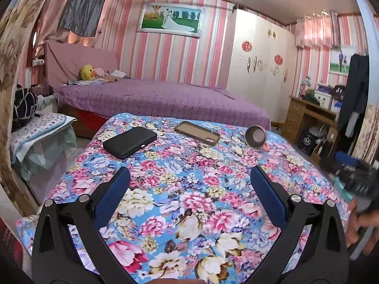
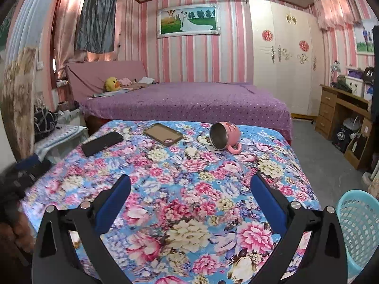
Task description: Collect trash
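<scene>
Both sets of jaws stand wide apart with nothing between them: the left gripper [image 1: 189,179] and the right gripper [image 2: 190,187] each hover over the near part of a bench draped in a floral cloth [image 2: 189,189]. On the far part of the bench lie a black case [image 1: 129,142] at the left, a tan phone case [image 1: 196,133] in the middle and, at the right, a pink mug [image 2: 225,138] tipped on its side, mouth toward the cameras. A turquoise basket [image 2: 360,232] stands just beside the bench's near right corner. No loose trash shows on the cloth. Beyond is a purple bed [image 2: 189,101].
</scene>
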`<state>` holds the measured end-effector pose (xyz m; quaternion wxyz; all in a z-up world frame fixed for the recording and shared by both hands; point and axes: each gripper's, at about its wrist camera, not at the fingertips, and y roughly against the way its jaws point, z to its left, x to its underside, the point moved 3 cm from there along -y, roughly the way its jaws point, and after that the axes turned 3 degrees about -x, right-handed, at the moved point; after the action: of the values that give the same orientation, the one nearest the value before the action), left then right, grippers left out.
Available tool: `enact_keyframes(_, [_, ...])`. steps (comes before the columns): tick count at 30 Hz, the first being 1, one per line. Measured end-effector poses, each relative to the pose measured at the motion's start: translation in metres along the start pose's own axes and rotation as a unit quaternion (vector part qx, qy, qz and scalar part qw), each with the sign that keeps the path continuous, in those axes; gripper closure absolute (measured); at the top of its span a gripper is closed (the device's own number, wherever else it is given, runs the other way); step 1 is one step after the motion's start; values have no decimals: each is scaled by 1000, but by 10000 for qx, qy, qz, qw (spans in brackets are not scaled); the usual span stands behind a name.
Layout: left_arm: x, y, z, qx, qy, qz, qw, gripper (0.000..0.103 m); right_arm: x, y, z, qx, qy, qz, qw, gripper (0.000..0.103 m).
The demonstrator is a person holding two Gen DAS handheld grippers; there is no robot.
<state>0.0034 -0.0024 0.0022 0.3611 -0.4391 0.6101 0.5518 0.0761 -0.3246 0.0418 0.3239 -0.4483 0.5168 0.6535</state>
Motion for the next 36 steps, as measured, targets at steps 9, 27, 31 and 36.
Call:
enact_keyframes(9, [3,-16,-10,-69,-37,90,9999,5,5,-2,-5,203,101,-120,9997,5])
enact_keyframes(27, [10,-21,-30,-171,-329,172,9992,5,12,-7,-18,129,-94,98,9998,5])
enact_keyframes(31, [10,-21,-27,-180,-254,191,9993,5,13,-7,-20,157,-115,76,9998,5])
enact_keyframes(36, [9,-21,-23,-178,-190,224,9994,5,13,-7,-19,142,-110,94,9998,5])
